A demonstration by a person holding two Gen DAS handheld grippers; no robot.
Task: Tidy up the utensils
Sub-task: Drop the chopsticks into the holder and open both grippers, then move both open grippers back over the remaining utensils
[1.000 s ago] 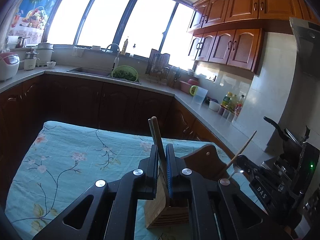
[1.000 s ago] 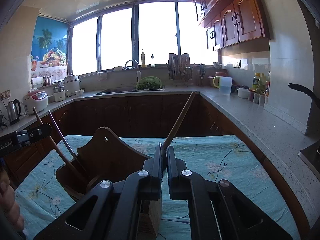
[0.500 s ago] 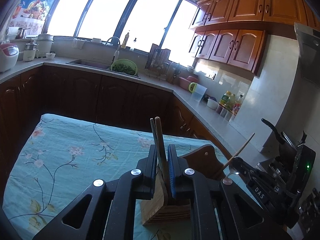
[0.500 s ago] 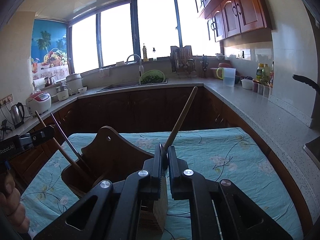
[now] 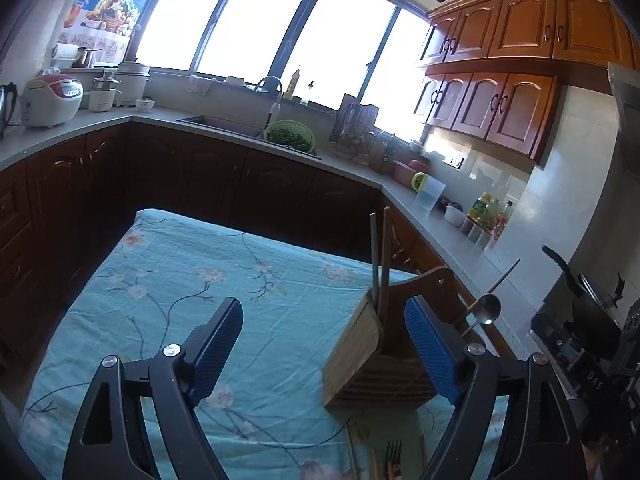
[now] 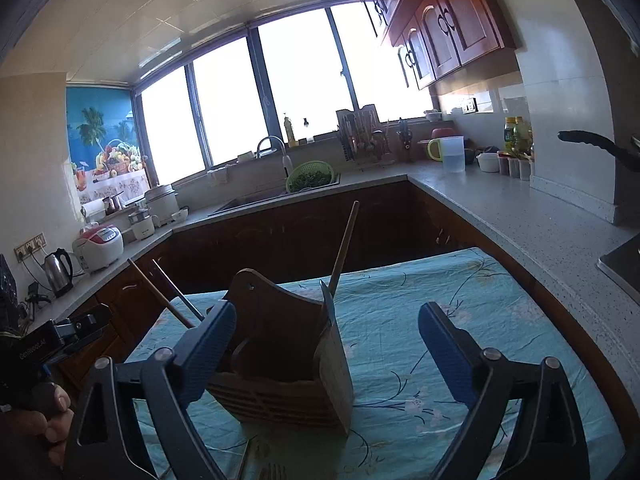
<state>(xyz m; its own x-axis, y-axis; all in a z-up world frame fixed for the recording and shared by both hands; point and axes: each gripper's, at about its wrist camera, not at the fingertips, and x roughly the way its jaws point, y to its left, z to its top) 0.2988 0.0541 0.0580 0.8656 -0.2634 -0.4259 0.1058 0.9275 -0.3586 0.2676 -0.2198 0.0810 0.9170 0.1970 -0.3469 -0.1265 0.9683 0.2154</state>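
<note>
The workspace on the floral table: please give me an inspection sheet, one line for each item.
Surface: light-blue floral tablecloth, flat, covering the table.
Job's things: brown wooden utensil holder stands upright on the cloth; pair of chopsticks and wooden-handled spoon stand inside it; metal fork lies on the cloth at the near edge.
Clutter: nothing seen on the cloth.
Grippers: left gripper and right gripper, jaws opening, nothing between the pads.
Cables: nothing seen on the table.
Surroundings: grey countertop, green colander at the sink, white rice cooker, wooden wall cabinets.
</note>
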